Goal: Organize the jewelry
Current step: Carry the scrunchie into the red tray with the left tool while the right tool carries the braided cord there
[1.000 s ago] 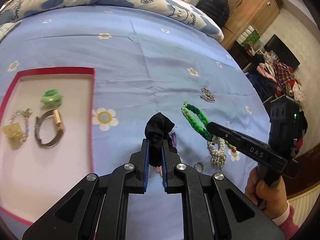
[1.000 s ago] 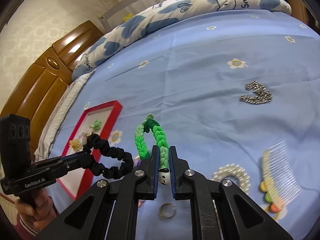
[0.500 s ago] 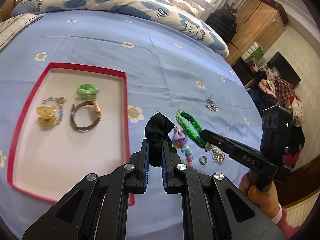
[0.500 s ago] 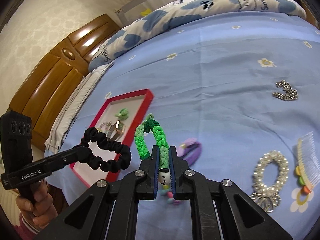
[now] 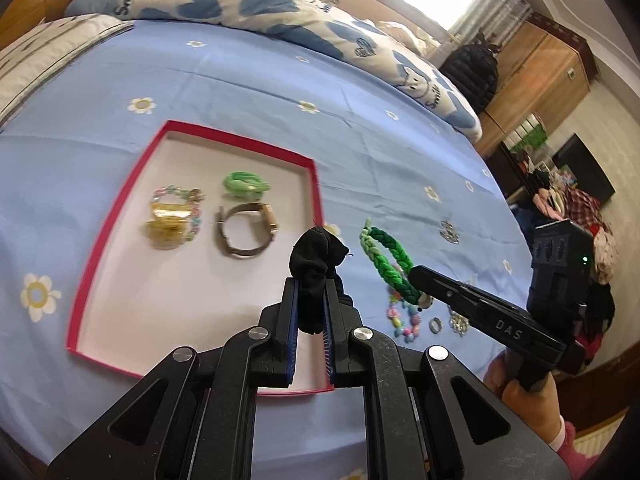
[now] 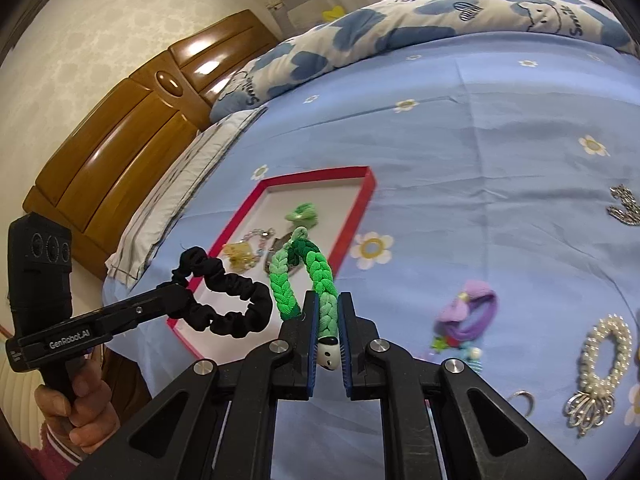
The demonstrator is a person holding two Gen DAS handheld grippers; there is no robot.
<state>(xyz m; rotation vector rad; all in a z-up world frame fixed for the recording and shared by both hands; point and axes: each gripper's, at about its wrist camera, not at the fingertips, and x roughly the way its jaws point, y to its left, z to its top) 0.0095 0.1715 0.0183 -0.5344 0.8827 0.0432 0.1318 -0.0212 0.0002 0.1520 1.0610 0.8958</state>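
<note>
My left gripper is shut on a black scrunchie and holds it in the air above the near right corner of the red-rimmed tray. The scrunchie also shows in the right wrist view. My right gripper is shut on a green braided bracelet and holds it above the bed, right of the tray. The bracelet shows in the left wrist view too. In the tray lie a green hair tie, a watch and a yellow clip with a bead chain.
On the blue sheet lie a purple bow hair tie, a pearl bracelet, a silver ring, a rhinestone brooch and a bead bracelet. A quilt lies at the far edge, a wooden headboard on the left.
Both grippers have moved left toward the tray with their items. The tray has come closer to the middle of both views. Both grips are unchanged.
</note>
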